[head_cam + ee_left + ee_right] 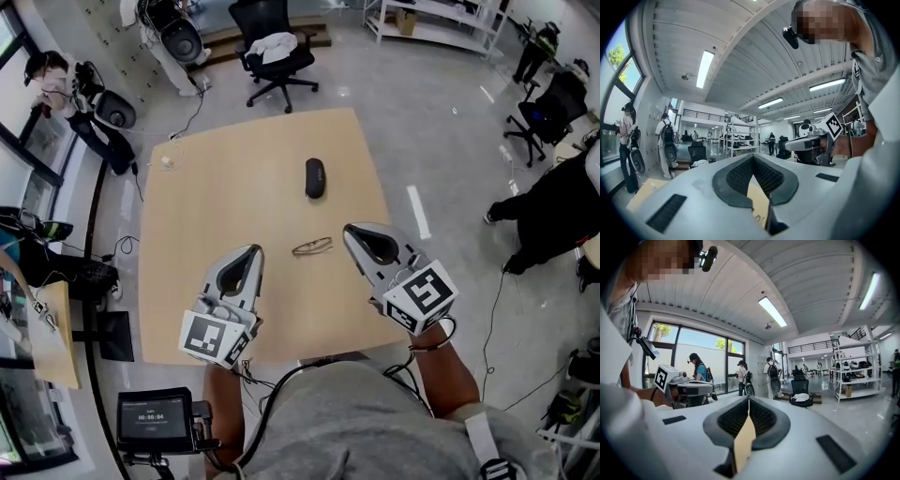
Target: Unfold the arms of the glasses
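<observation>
Left tool (253, 251) jaws together, empty | right tool (352, 231) likewise | glasses (312, 247) at frame centre on desk (234, 169), between the 2 tools, untouched | step: approach, likely | next: part jaws, pin frame, swing 1 arm out

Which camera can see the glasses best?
The head view. It looks down on the glasses lying in the open on the table. Both gripper views look out across the room; only a sliver of table shows between their jaws, and no glasses can be made out there.
</observation>
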